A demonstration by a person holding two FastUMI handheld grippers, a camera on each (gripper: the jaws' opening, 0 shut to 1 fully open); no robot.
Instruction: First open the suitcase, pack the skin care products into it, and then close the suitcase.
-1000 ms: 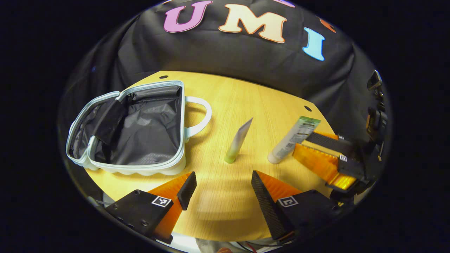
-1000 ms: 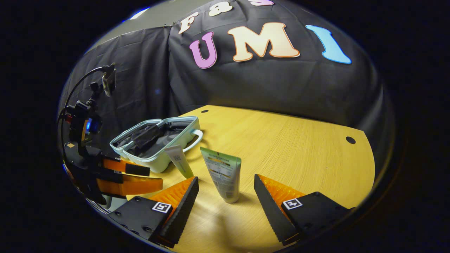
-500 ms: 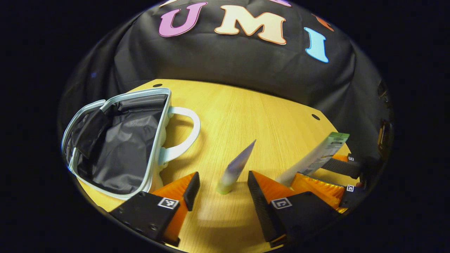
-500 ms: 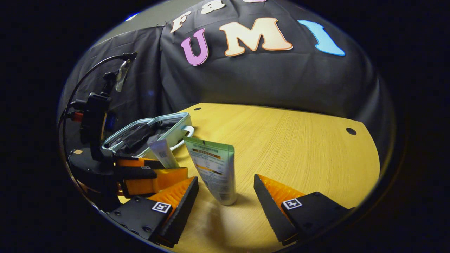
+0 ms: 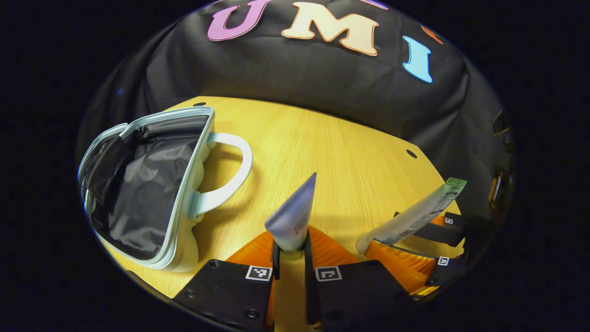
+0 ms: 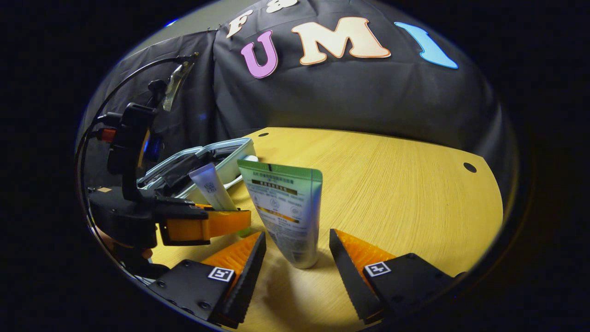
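The left gripper (image 5: 290, 258) is seen nearly closed, both fingers pressed on the base of a small pale tube (image 5: 295, 216) that stands cap-down on the wooden table (image 5: 350, 157), its crimped end pointing up and away. In the right gripper view the same left gripper (image 6: 216, 223) is seen at the left, clamped round that small tube (image 6: 211, 184). The right gripper (image 6: 295, 265) is held spread, a clear gap left on each side of a larger green-topped tube (image 6: 283, 210) standing cap-down between its fingers; no contact with either finger is seen. In the left gripper view the right gripper (image 5: 415, 244) appears at the far right, with the green-topped tube (image 5: 415, 214) leaning between its fingers. Printed text and a small logo are carried by both tubes, but nothing is recorded as legible. Tubes counted: two. One suitcase (image 5: 152, 184), a small light-blue zip case with a looped handle, lies open on the left part of the table, its dark lining exposed; nothing is seen resting inside it. In the right gripper view the suitcase (image 6: 221, 159) lies behind the left gripper. Two small dark holes are noted at the table's far edge. Both tubes remain outside the case, on the table to its right.
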